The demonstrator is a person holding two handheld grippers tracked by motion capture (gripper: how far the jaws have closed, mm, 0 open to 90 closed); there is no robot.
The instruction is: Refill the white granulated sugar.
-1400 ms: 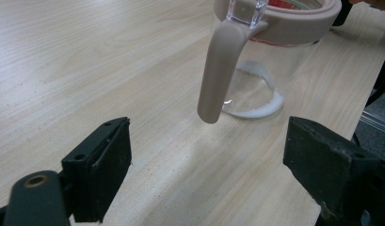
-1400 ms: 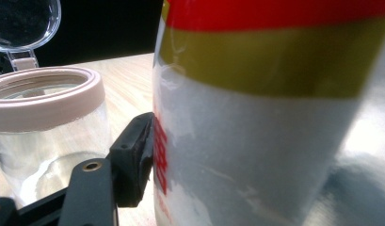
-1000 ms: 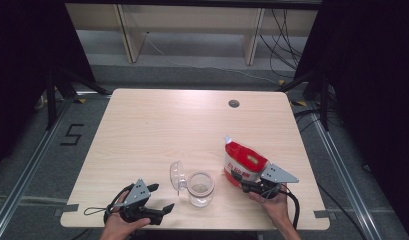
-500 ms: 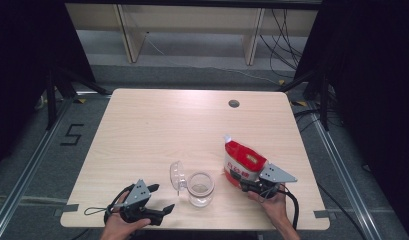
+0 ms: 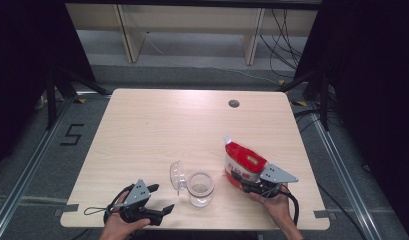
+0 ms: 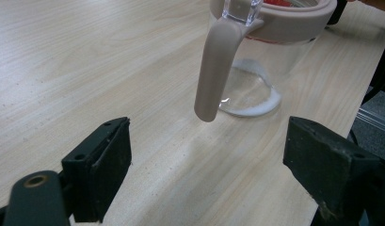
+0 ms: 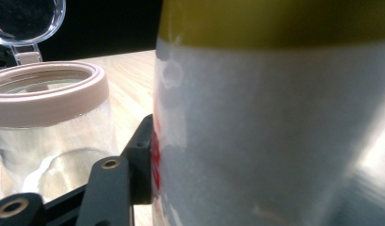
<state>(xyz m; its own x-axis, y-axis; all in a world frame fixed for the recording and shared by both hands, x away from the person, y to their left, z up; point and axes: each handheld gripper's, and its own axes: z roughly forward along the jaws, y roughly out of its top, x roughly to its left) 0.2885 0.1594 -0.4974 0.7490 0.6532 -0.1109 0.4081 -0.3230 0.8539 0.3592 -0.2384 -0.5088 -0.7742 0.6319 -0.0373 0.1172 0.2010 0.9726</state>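
Near left edge of the desk: left hand-held gripper, held in a hand, resting low with jaws spread wide and nothing between them. From the left gripper view, both black jaws apart over bare wood, pointing toward a clear jar just ahead.

Slightly farther and right of that: the clear jar upright on the desk, near the front edge, roughly central. Pale pinkish rim around its mouth, a matching handle hanging down one side, a transparent hinged lid flipped open to the left. Thin white residue ringing the bottom inside.

Near right: right hand-held gripper, gripped by the other hand, grey three-cornered plate on top and cable trailing behind. Jaws just been closing, with a red and white pouch between them. In the right gripper view, left pad pressed flat against the white side of the pouch; opposite pad hidden behind it. Grasping the pouch, then, as far as visible.

Pouch standing just right of the jar, close but apart, tilted with its spout corner pointing up and far-left. Yellow band visible across its upper part in the right gripper view.

Far right of centre: small dark round grommet set in the desk.
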